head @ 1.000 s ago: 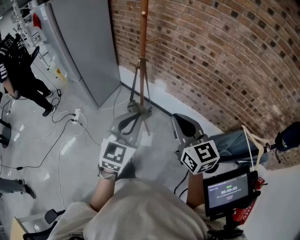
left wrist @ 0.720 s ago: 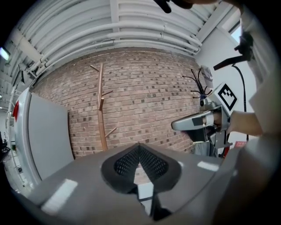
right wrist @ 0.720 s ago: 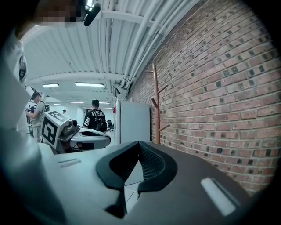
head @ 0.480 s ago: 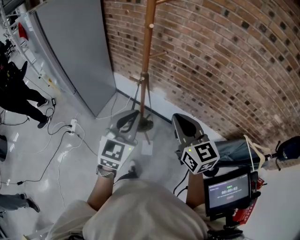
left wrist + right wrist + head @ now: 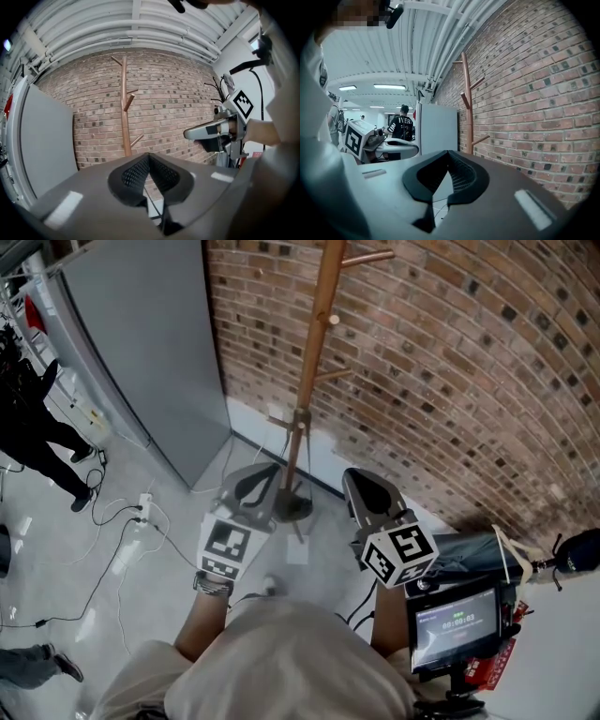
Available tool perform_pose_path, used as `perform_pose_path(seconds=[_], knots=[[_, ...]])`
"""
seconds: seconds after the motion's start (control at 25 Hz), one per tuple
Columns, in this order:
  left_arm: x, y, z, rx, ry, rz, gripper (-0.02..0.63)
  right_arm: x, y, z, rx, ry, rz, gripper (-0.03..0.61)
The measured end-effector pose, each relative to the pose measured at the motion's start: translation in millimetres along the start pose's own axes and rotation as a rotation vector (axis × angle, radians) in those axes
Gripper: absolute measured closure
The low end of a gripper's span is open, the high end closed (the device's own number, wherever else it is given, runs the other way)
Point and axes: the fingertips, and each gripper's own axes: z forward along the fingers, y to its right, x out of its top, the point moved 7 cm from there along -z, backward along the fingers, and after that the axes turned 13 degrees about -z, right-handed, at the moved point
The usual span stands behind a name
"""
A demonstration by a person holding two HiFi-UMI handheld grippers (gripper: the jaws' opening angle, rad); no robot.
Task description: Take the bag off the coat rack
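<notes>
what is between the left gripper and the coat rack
Nothing stands between them. In the left gripper view the coat rack shows unobstructed against the brick wall, just beyond the left gripper, whose jaws are together and empty.

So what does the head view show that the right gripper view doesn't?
Only the head view: the power strip on the floor, the coat rack's base and the small screen. Only the right gripper view: the ceiling lights, and a close look at the right claw, shut on nothing. Both: the wooden coat rack, the brick wall and the grey cabinet.
</notes>
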Motion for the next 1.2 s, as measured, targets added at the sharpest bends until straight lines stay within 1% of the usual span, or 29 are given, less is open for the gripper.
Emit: perform_pose_path(seconds=[0.36, 0.72, 0.84, 1.04, 1.2], knots=[[-0.8, -38.2, 14.0, -0.02, -0.013, -0.02, 0.614, 2.0, 0.1, 35.8, -0.018, -0.024, 0.007, 0.576], [-3.3, -50.5, 27.7, -0.049, -0.007, -0.04, 0.614, -2.4, 5.3, 48.5, -0.038, -0.069, 0.007, 0.575], [-4.2, -52.9, 28.8, -0.042, -0.006, -0.044, 0.614, -5.1, 6.6, 52.2, -0.034, -0.081, 0.004, 0.575], [-7.7, -54.9, 37.7, -0.021, -0.031, -0.049, 0.614, -10.3, 17.4, 57.3, -0.029, -0.073, 0.023, 0.575], [-10.1, -54.0, 46.1, 0.018, -0.051, -0.045, 0.614, -19.5, 30.1, 65.5, 0.008, -0.063, 0.046, 0.575]])
